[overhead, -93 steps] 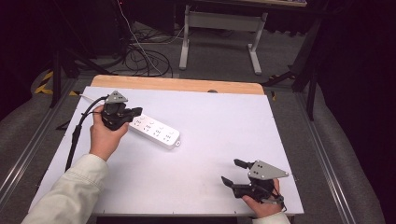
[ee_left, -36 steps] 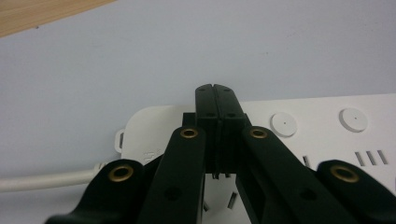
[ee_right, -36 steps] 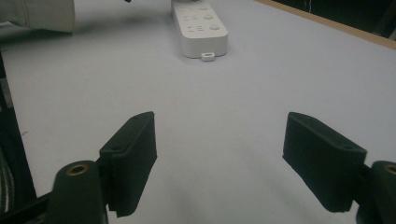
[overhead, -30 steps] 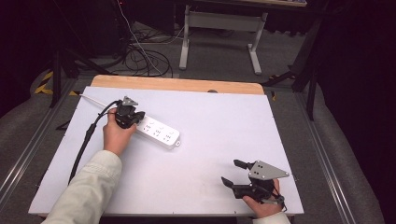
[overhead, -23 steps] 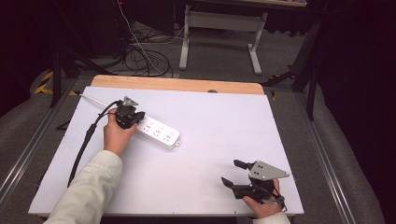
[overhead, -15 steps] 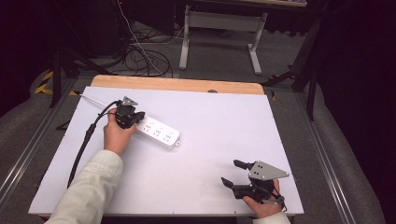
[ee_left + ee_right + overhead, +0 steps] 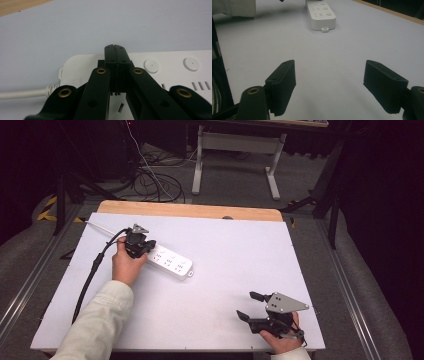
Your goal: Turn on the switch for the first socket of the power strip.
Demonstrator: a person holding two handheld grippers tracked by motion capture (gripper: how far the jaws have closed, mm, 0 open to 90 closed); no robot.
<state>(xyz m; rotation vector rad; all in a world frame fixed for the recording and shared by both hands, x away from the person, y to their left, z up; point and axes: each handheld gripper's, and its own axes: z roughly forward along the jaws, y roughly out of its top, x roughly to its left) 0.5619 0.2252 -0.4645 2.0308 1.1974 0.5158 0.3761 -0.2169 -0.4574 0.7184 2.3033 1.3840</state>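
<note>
White power strip [image 7: 170,262], closed left hand-held gripper [image 7: 141,245] above

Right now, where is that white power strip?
In the high view, the power strip lies on the table's left half, its cord end under the shut left gripper.

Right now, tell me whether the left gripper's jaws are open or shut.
Shut: the left gripper has its jaws pressed together, nothing between them, over the power strip.

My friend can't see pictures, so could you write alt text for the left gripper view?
A closed black claw rests over the cord end of a white power strip lying on a white table. The strip's white cord leads off to the left.
</note>
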